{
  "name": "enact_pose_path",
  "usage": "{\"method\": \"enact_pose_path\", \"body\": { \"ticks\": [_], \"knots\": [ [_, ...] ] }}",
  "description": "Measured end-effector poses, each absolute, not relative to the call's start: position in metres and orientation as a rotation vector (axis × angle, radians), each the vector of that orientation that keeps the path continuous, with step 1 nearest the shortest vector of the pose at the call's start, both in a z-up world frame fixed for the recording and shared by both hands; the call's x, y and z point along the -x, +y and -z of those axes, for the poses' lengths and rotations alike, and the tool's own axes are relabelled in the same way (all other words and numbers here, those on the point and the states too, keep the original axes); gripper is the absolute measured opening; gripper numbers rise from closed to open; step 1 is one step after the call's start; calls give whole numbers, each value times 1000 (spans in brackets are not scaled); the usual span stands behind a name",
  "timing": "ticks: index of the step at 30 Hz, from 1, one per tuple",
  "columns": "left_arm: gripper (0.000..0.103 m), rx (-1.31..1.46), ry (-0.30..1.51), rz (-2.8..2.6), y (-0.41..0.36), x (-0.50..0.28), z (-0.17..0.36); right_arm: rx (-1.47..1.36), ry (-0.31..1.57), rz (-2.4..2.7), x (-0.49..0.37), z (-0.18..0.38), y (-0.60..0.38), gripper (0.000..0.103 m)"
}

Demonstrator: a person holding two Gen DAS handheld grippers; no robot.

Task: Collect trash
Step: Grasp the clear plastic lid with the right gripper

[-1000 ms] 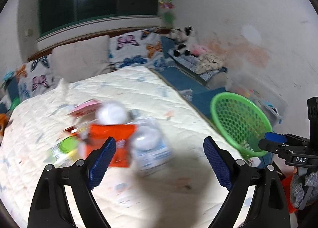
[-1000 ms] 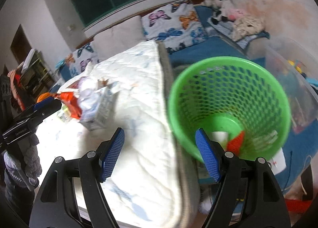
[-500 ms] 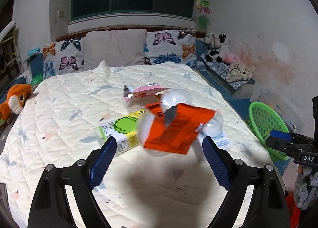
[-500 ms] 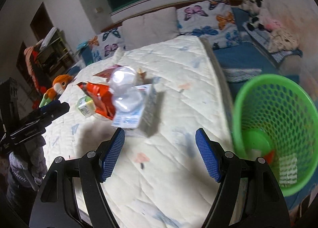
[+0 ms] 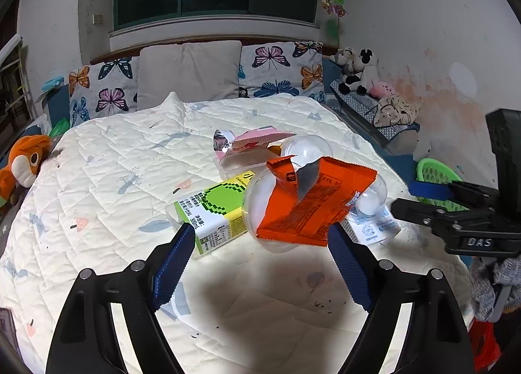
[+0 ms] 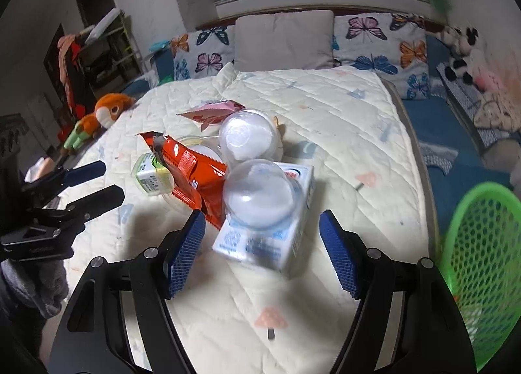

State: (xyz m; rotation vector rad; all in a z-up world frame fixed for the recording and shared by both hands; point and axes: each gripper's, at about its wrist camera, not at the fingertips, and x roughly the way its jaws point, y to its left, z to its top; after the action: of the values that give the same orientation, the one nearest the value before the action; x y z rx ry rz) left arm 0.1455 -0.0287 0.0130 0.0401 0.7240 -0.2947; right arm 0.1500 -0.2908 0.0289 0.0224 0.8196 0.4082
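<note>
The left gripper [image 5: 260, 250] stands wide apart, its jaws just closing a little, empty, low-centre before the orange wrapper [image 5: 312, 204]. The right gripper [image 6: 262, 243] is also apart and empty, framing the white carton [image 6: 270, 240]. The green basket [image 6: 482, 263] sits at right edge.

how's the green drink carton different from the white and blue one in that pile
The green carton is lime, yellow and white; the white carton has blue print. The green one lies beside the orange wrapper, which partly overlaps it; the white one has a clear dome resting against it. Both lie on the quilt.
</note>
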Motion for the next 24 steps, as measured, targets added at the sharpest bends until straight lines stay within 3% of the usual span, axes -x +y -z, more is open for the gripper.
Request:
{"method": "enact_pose_path", "body": {
  "ticks": [24],
  "knots": [
    [78, -178, 708, 462, -56, -177, -10, 43, 870, -426, -182, -7, -278, 59]
  ]
}}
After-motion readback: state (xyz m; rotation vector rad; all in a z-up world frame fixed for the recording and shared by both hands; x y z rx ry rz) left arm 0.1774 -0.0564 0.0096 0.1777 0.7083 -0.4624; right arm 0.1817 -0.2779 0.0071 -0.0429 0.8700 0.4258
